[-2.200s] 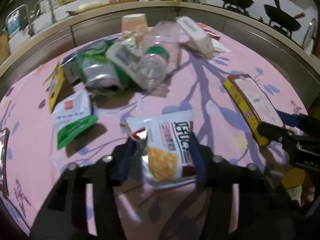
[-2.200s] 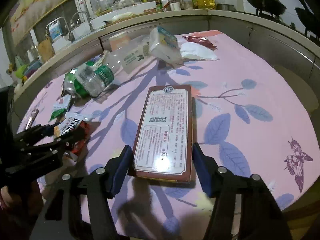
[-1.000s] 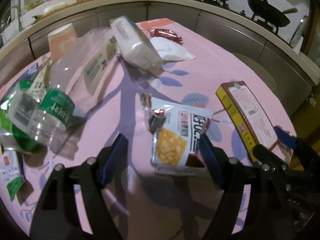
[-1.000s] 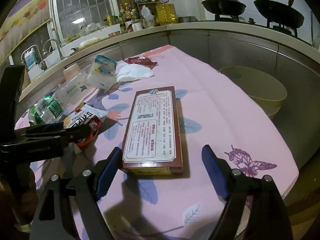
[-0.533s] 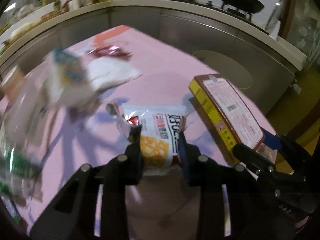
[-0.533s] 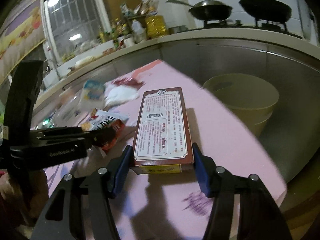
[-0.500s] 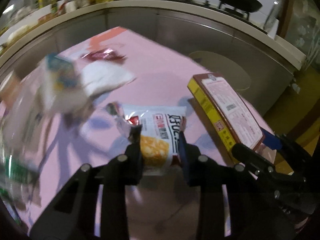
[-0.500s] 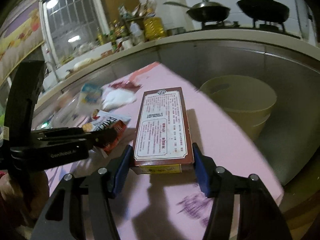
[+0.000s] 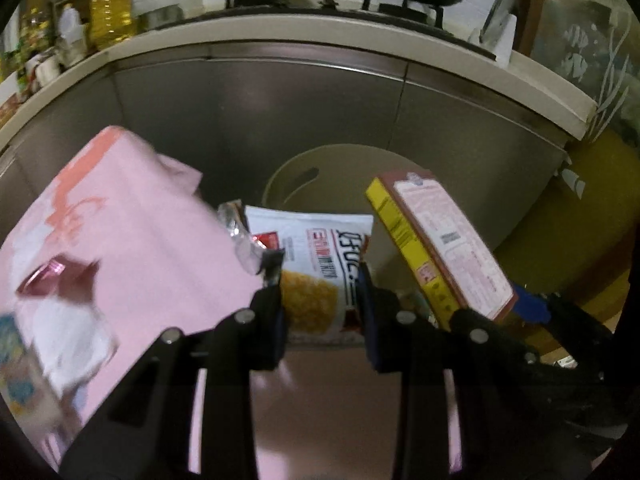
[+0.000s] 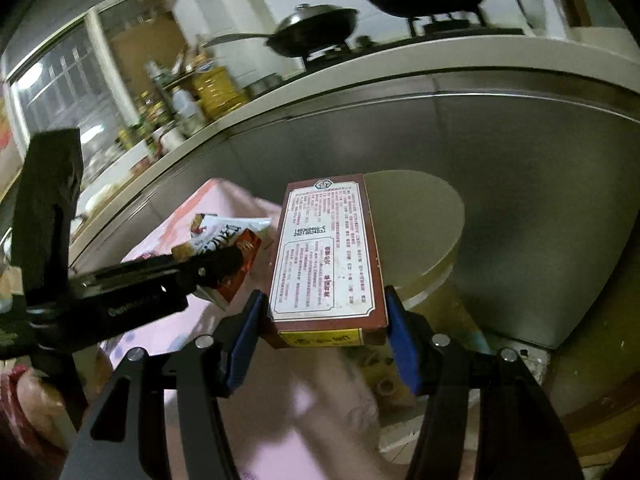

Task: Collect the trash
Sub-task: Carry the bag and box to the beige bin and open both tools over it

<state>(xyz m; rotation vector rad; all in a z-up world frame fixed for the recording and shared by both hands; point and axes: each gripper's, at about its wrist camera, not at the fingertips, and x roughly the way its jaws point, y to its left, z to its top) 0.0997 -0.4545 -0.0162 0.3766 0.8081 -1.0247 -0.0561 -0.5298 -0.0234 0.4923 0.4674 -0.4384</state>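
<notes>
1. We see a beige bin (image 9: 304,172) at frame centre in the left wrist view, standing against a steel cabinet front (image 9: 248,108); the pink tablecloth (image 9: 132,240) fills the lower left. The held items cover part of the bin's rim.
2. On the counter above: two dark pans (image 10: 316,24) on a stove, and bottles (image 10: 212,88) at upper left, blurred.
3. Left gripper (image 9: 320,276): jaws narrowed, pads pressing both sides of one snack packet (image 9: 316,264). The packet is lifted clear of the cloth, long axis running away from the camera, its torn foil end toward the bin.
4. Right gripper (image 10: 324,320): jaws about half apart, blue pads clamped on the long sides of one flat box (image 10: 328,252). Label face is up, yellow end toward the camera, long axis pointing at the bin, far end over its rim.
5. Count: two grippers, two trash items held, one bin. In the right wrist view the left gripper sits at left, just beside the box.
6. More wrappers (image 9: 52,276) lie on the cloth at lower left, too blurred to count.
</notes>
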